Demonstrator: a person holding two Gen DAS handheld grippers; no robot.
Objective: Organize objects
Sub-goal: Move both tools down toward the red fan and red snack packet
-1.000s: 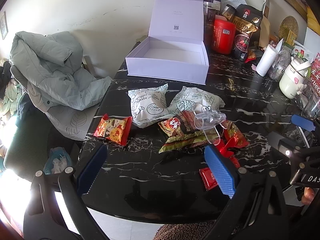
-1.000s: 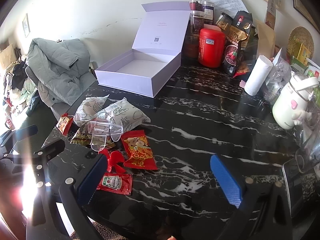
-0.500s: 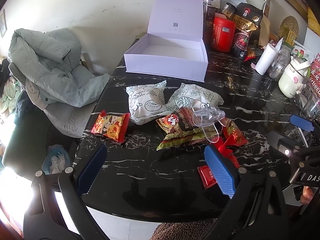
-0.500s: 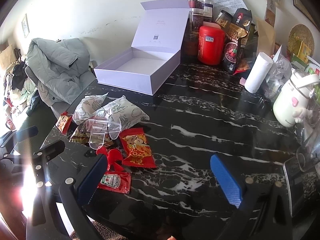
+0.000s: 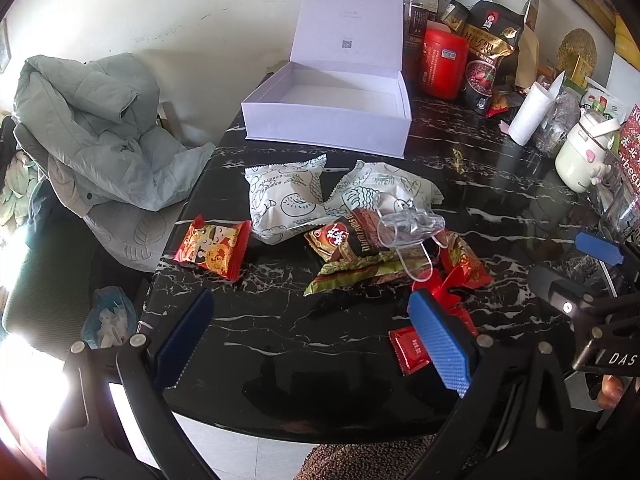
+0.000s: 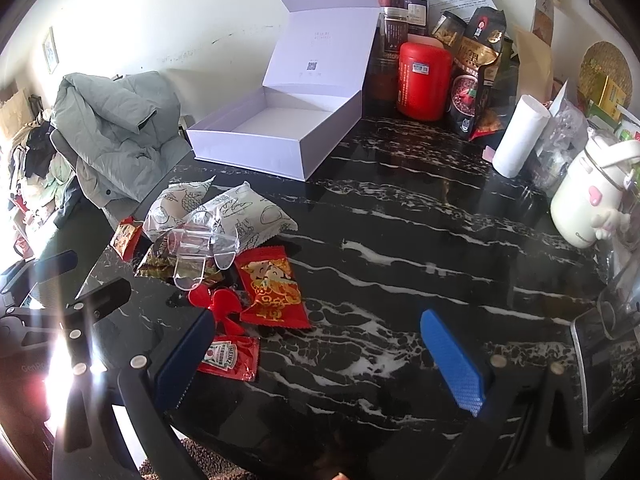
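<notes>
An open lilac box (image 5: 328, 112) (image 6: 276, 136) stands empty at the back of the black marble table (image 5: 280, 328). In front of it lies a pile of snacks: two white patterned packets (image 5: 284, 200) (image 6: 240, 212), a brown and green packet (image 5: 348, 248), a clear plastic piece (image 5: 408, 228) (image 6: 204, 240), a red plastic piece (image 6: 218, 308), red snack packets (image 5: 214, 248) (image 6: 272, 288) and a ketchup sachet (image 6: 230, 356). My left gripper (image 5: 312, 340) hovers open near the table's front edge, short of the pile. My right gripper (image 6: 320, 356) is open over bare table right of the pile.
Jars, a red canister (image 5: 444, 62), a black food bag (image 5: 486, 52), a paper roll (image 6: 516, 136) and a white kettle (image 6: 588, 204) crowd the back right. A grey-green jacket (image 5: 92, 128) lies over a chair left of the table. A phone (image 6: 600, 356) lies at the right edge.
Both grippers have drifted slightly forward toward the box and pile; the scene sits a little lower in the views. Nothing on the table has moved.
</notes>
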